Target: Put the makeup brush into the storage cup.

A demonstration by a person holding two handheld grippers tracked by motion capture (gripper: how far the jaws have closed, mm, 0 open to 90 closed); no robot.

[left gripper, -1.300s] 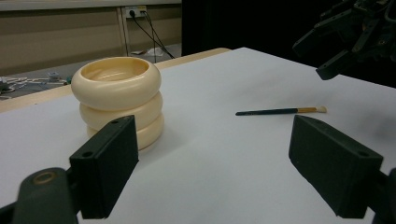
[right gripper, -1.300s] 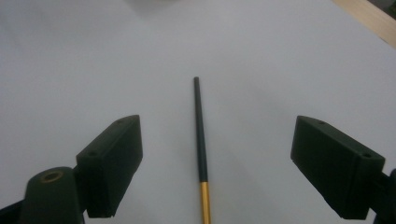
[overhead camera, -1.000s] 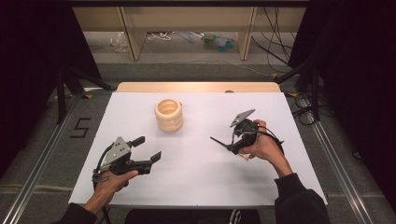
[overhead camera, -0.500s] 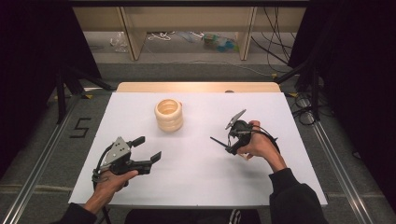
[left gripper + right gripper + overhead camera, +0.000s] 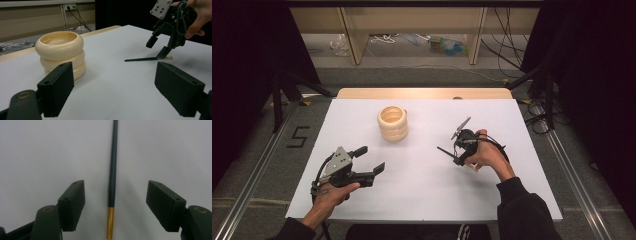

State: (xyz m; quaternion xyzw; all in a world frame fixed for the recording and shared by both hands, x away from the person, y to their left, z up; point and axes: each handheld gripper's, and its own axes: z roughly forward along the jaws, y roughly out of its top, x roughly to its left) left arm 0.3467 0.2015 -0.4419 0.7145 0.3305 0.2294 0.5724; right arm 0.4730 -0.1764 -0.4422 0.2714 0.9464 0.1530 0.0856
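Black jaws of the left gripper [image 5: 368, 161] are standing wide apart with nothing between them, in the lower left of the high view, where a hand [image 5: 331, 194] is coming up from the bottom edge and holding it just above the white desk [image 5: 422, 195]. Its grey three-cornered plate is facing upward

Toward the right of centre in that view, the right gripper [image 5: 451, 150] is hanging tipped downward in the other hand [image 5: 486, 154], over a thin dark stick [image 5: 446, 151] that is lying flat on the desk. Seen from the right gripper view, the stick [image 5: 113, 167] is running straight up the middle of the frame, dark green along most of its length and turning golden at the bottom end; the jaws are sitting either side of it and are not touching it. They have just been closing, yet a clear gap is showing on each side. From the left gripper view, the right gripper [image 5: 161, 47] is appearing at the upper right, with one jaw tip reaching down to the pale end of the stick [image 5: 142, 59]

Farther up the desk, left of centre, a cream ringed pot [image 5: 392, 122] is standing upright, well apart from both grippers
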